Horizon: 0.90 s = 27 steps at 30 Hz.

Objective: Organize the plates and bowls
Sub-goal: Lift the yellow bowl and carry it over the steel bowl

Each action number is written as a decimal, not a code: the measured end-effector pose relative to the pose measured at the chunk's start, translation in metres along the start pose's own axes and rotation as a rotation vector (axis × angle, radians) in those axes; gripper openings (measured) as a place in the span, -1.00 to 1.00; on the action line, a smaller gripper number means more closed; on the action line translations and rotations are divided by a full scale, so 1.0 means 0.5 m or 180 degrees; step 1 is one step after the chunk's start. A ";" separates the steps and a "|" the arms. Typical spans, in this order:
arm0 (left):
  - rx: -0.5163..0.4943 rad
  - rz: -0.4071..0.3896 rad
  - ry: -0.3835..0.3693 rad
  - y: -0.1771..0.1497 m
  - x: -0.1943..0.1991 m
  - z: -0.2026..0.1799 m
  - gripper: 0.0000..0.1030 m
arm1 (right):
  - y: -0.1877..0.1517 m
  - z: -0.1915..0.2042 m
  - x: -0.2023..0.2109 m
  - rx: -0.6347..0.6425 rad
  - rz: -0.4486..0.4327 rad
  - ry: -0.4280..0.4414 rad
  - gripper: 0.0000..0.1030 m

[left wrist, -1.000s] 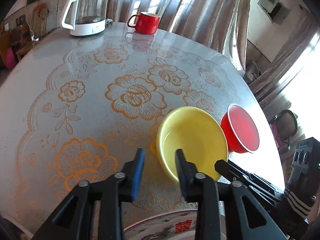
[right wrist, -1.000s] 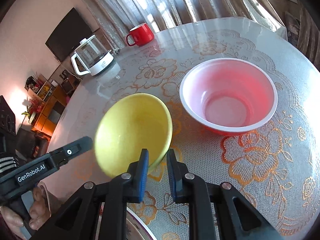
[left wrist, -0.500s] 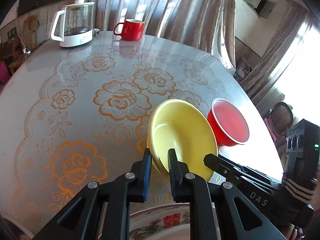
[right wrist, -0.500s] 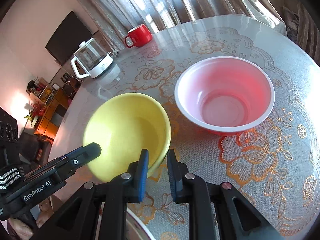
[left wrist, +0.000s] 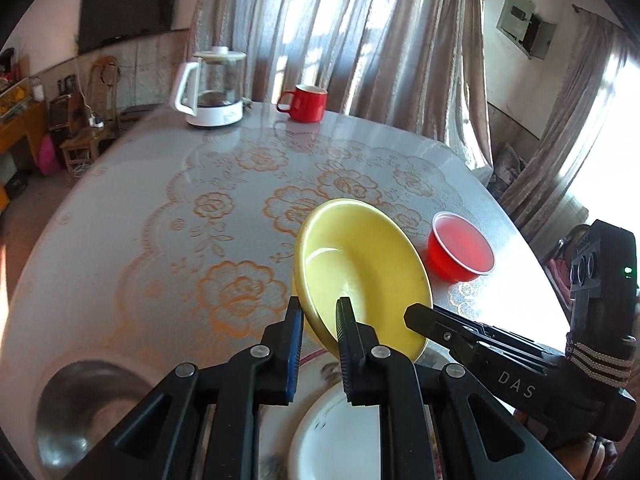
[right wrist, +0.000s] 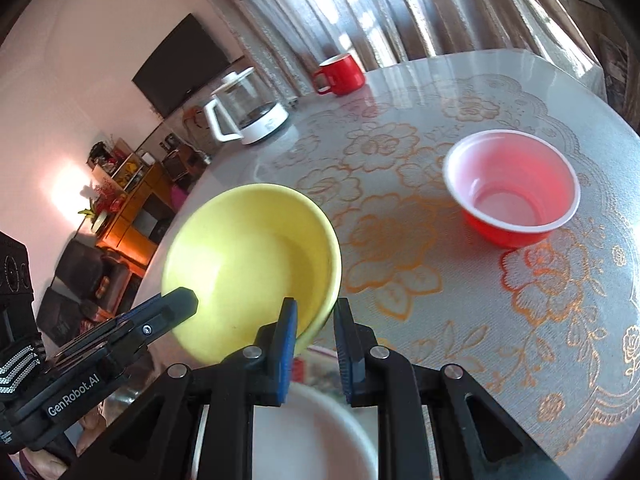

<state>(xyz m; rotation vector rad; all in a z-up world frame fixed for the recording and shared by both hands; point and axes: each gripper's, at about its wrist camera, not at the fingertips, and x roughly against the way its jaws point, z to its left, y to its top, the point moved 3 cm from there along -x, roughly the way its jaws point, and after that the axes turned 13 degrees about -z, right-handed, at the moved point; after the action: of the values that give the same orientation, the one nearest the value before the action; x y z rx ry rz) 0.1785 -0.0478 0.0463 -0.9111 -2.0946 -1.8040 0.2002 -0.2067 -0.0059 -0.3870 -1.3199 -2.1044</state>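
A yellow bowl point(left wrist: 360, 264) point(right wrist: 248, 248) hangs tilted above the table, held by both grippers. My left gripper point(left wrist: 319, 320) is shut on its near rim, one pad inside and one outside. My right gripper point(right wrist: 316, 320) is shut on the rim on the other side. Each view shows the other gripper's fingers point(left wrist: 440, 328) point(right wrist: 168, 312) beside the bowl. A red bowl point(left wrist: 460, 252) point(right wrist: 512, 184) with a white rim stands upright on the table to the right. Below the grippers, a white bowl point(left wrist: 336, 432) point(right wrist: 320, 432) sits on a patterned plate point(left wrist: 316, 356).
The round table point(left wrist: 120, 220) has a floral lace cover. A glass kettle point(left wrist: 212, 88) point(right wrist: 248, 108) and a red mug point(left wrist: 306, 102) point(right wrist: 340, 74) stand at its far edge. A metal bowl point(left wrist: 80, 400) lies at the near left. Curtains hang behind.
The left gripper shut on the yellow bowl's rim. Both grippers then rose and drew back with the bowl, lifting it off the table. The white bowl and metal bowl came into view.
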 end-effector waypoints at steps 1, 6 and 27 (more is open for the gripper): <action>-0.0004 -0.0039 0.0039 -0.003 0.015 0.008 -0.68 | -0.005 0.013 0.002 0.0025 0.0007 0.0038 -0.66; 0.0011 -0.0182 0.0242 -0.023 0.088 0.052 -0.68 | -0.040 0.080 0.011 0.0167 0.0075 0.0250 -0.66; 0.0101 -0.0608 0.0788 -0.116 0.275 0.186 -0.68 | -0.168 0.286 0.000 0.0664 0.0395 0.0684 -0.66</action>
<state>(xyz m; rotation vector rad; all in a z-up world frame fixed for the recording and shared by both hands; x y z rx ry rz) 0.0576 0.0794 0.0549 -0.4642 -2.1023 -1.8581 0.1359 -0.0541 0.0001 -0.1456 -1.3357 -1.8289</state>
